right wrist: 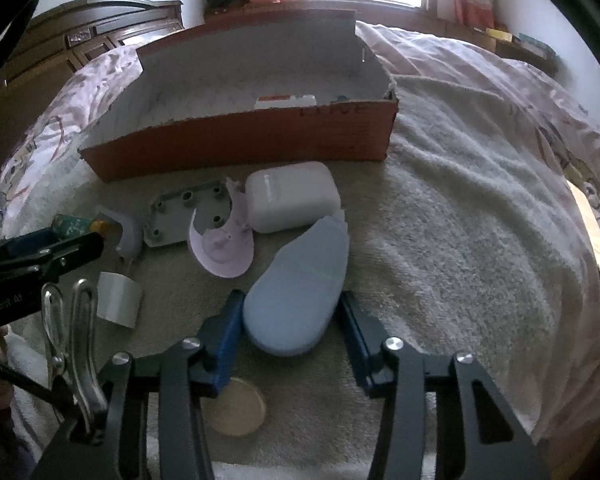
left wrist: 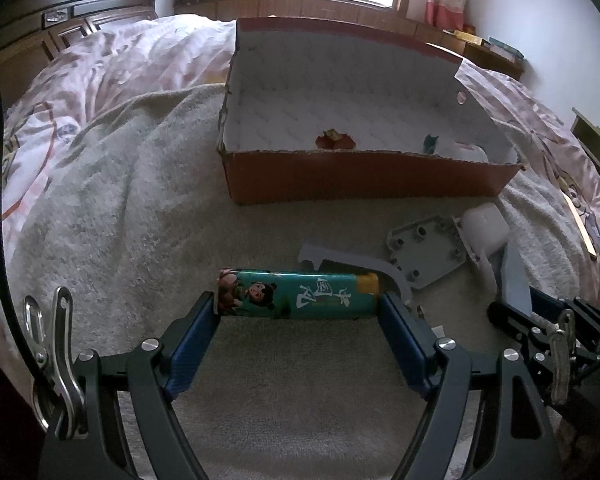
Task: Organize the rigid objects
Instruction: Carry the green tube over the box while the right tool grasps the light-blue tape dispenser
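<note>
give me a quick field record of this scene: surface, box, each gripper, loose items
surface: cream towel over a pink quilt on a bed
box: red box, open top, white inside, some small things in it
left gripper: shut on teal tin, gripped at its two ends
right gripper: pads on both sides of blue oval case, left pad touching, right pad contact unclear
loose items: white case, grey plate, lilac cap, tape roll, round disc
</note>
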Demonstrator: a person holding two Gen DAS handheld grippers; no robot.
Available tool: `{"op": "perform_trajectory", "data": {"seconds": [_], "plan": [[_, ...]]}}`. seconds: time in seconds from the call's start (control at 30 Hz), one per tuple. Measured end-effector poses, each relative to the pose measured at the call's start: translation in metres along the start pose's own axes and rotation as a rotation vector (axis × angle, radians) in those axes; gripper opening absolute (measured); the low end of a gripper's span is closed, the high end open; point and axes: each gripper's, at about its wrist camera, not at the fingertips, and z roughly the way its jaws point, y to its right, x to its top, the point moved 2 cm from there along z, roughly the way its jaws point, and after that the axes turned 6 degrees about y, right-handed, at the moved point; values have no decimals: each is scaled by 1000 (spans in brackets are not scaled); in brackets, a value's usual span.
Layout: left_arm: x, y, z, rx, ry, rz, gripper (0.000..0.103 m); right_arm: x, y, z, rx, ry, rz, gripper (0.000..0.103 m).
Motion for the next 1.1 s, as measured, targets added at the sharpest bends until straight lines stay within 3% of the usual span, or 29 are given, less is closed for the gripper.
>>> {"op": "perform_trajectory", "data": {"seconds": [0.5,1.1], "plan": [[13,5,-11,-19,35,24,82,9,-3,-23,67,106,-10,48],[64,3,-6,-23,106,41,82,23,6,-35,102,175,-2,46]]}}
